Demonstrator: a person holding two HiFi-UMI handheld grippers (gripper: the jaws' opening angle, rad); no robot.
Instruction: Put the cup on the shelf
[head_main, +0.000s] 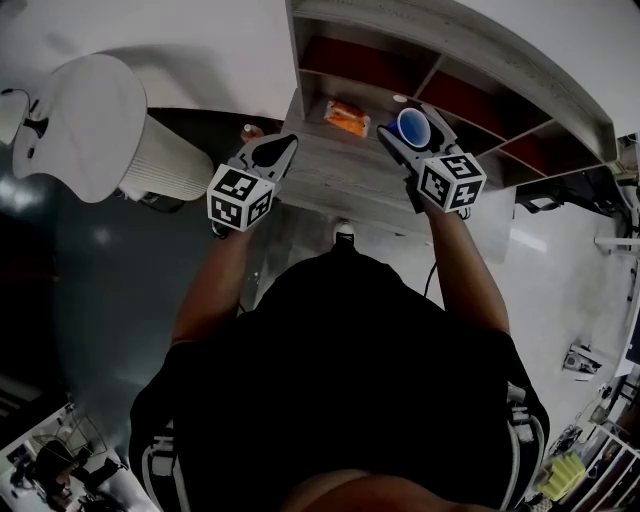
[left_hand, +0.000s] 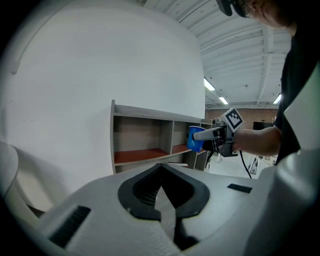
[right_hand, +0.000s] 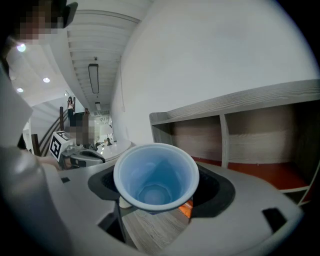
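Nearest of all, a black shirt (head_main: 340, 380), filling the bottom of the head view.

A bit further out, on the left, the left gripper (left_hand: 161, 170). Jaws pressed together, nothing between them. Held by the left edge of a gray wooden board (head_main: 330, 175), with a strip of that wood showing below the tips.

On the other side, and a little further forward, the right gripper (head_main: 408, 135). Jaws squeezed on the sides of a blue cup (right_hand: 155, 177). Cup empty, mouth up, light blue inside. Up in the air over the wooden board, just in front of the shelf (head_main: 455, 65), touching only the jaws.

Past the cup and a bit to the left, a small orange thing (head_main: 346, 117) lying flat on the board. Too blurry to name.

Behind that, the shelf itself. Gray wood walls, open boxes side by side, red floors inside.

Off to the left, down on the dark floor (head_main: 90, 280), a big white rounded thing (head_main: 85, 125) with a ribbed side.

Furthest back, a plain white wall (left_hand: 100, 75) behind the shelf.
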